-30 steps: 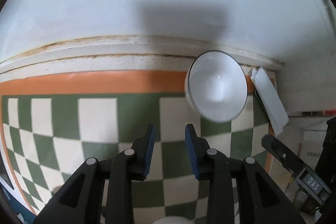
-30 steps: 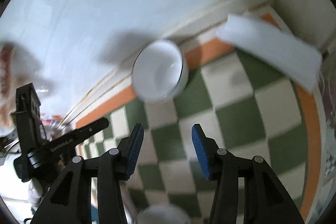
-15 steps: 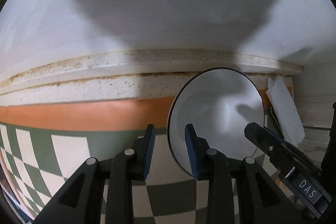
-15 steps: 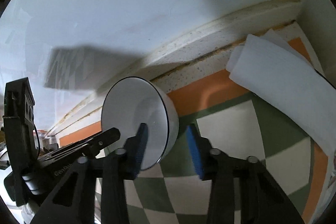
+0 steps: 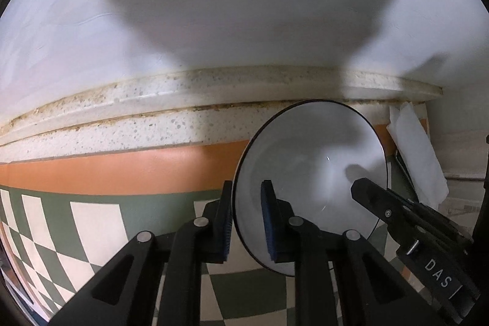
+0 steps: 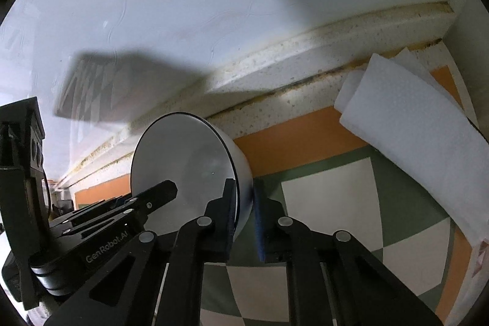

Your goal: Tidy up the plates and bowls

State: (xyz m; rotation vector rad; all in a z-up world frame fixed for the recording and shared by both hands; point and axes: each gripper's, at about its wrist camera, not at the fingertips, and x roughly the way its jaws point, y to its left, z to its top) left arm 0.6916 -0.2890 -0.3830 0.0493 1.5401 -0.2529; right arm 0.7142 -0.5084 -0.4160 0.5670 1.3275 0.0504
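A white bowl with a thin dark rim point(image 5: 318, 173) stands near the back of the green-and-cream checked cloth; it also shows in the right wrist view point(image 6: 186, 170). My left gripper point(image 5: 244, 222) straddles the bowl's left rim, one blue pad inside and one outside. My right gripper point(image 6: 244, 219) straddles the bowl's right rim and is closed on it. Each gripper shows in the other's view: the right one point(image 5: 406, 222) and the left one point(image 6: 122, 210).
A speckled stone ledge point(image 5: 152, 118) and a white wall run behind the bowl. A folded white cloth point(image 6: 412, 136) lies at the back right corner. The orange border of the cloth point(image 5: 122, 167) runs along the ledge.
Both grippers have moved forward from over the cloth onto the bowl. The right gripper's fingers have narrowed onto the rim; the left's gap has stayed about the same.
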